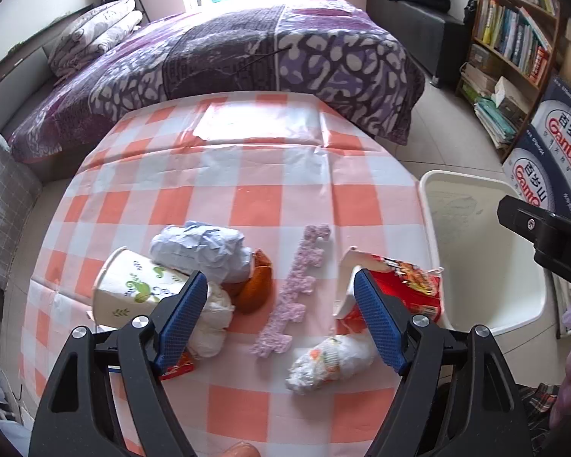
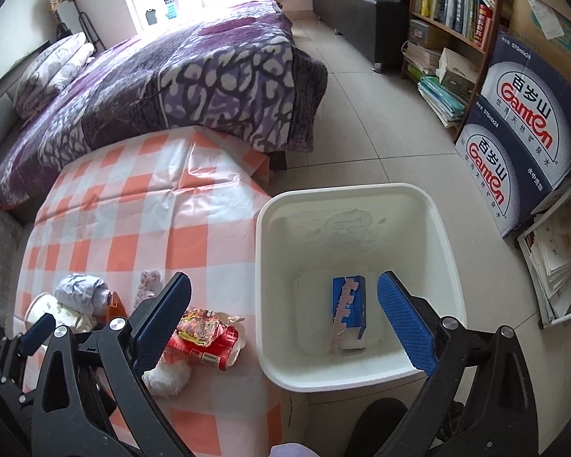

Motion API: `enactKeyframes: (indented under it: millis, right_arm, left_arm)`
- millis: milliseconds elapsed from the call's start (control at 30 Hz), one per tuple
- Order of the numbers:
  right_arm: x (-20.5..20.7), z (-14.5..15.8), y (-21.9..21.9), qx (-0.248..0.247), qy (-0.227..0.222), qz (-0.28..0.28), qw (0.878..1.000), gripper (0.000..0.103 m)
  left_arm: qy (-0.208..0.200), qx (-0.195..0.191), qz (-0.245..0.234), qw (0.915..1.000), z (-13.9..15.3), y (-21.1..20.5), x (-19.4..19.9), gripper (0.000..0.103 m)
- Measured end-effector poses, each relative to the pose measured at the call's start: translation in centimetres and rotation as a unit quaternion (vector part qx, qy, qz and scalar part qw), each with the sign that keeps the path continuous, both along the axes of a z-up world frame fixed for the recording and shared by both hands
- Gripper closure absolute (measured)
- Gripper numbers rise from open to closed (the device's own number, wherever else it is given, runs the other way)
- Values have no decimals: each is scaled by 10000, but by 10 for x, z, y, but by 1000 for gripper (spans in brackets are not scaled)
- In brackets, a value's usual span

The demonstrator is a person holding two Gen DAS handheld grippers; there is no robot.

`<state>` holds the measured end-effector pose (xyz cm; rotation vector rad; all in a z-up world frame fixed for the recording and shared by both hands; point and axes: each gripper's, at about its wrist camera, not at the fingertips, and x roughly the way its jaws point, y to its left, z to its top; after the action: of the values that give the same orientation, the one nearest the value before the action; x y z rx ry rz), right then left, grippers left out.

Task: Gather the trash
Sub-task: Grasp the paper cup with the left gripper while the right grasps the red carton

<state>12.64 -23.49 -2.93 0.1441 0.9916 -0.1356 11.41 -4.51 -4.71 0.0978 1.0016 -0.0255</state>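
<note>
the left hand-held gripper [image 1: 278, 316] is hanging wide over the bench [image 1: 270, 198], its blue pads [image 1: 181, 318] gripping nothing. between and around them the trash is lying on the checked cloth: a pink strip [image 1: 293, 289] is stretching away from the camera in the gap, a crumpled printed wrapper [image 1: 329, 361] is sitting just by the right pad, and a torn red noodle cup [image 1: 399, 285] is lying behind that pad near the bench edge. by the left pad a paper cup [image 1: 133, 289] is lying on its side, touching a white wad [image 1: 213, 320], with a blue paper ball [image 1: 201, 251] resting over them and an orange peel [image 1: 257, 285] just beside

the right hand-held gripper [image 2: 283, 312] is standing wide too, holding nothing; its right pad [image 2: 407, 320] is hovering over the white bin [image 2: 361, 190], while its left one is showing over the bench edge. the bin is standing on the floor right against the bench. in its bottom a blue box [image 2: 356, 304] is lying flat, with another pink strip [image 2: 342, 316] draped along it

beyond the bench a bed [image 1: 247, 49] with a purple cover is filling the background, and a bookshelf [image 2: 449, 11] and water cartons [image 2: 521, 129] are standing at the right
</note>
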Motion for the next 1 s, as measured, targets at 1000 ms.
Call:
enactKeyframes:
  millis: [1000]
  right_arm:
    - [8, -70, 84, -777, 933, 2649, 9566, 9]
  left_arm:
    - [1248, -1428, 1387, 9720, -41, 152, 44, 46]
